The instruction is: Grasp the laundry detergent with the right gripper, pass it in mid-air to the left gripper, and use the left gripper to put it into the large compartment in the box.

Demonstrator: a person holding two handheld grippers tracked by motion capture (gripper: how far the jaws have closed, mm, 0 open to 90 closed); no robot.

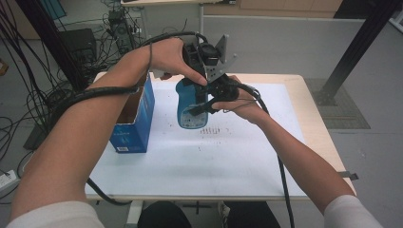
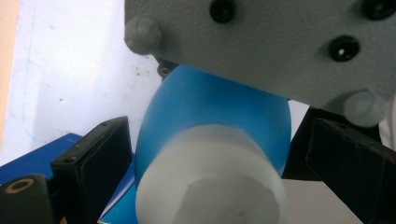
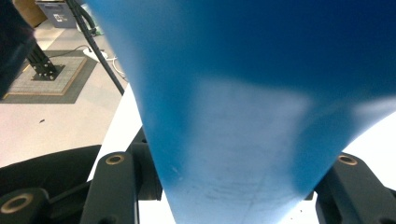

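Blue plastic bottle (image 1: 191, 111) with white cap (image 2: 212, 179) held above the white-topped table (image 1: 247, 156) — gripped from both sides.
Right gripper (image 3: 233, 186) clamps its body; left gripper (image 2: 205, 154) straddles the cap, contact unclear — label illegible.

Setting: a robotics or data-recording lab, not a home.
Worktop (image 1: 294, 83): a plain light-wood table under a marked white sheet (image 1: 228, 156), standing alone on a bare grey floor (image 1: 285, 42).
Cabling: thick bundles of black cables (image 1: 28, 95) trail over the floor at left, near a power strip (image 1: 7, 179).
Equipment: dark electronic boxes (image 1: 78, 42) sit on the floor behind the worktop.
Framing: a black metal strut (image 1: 361, 42) rises at right from a base on a grey mat (image 1: 344, 114).
Instrumentation: camera-carrying handheld claws with trailing cables, worked by a person.
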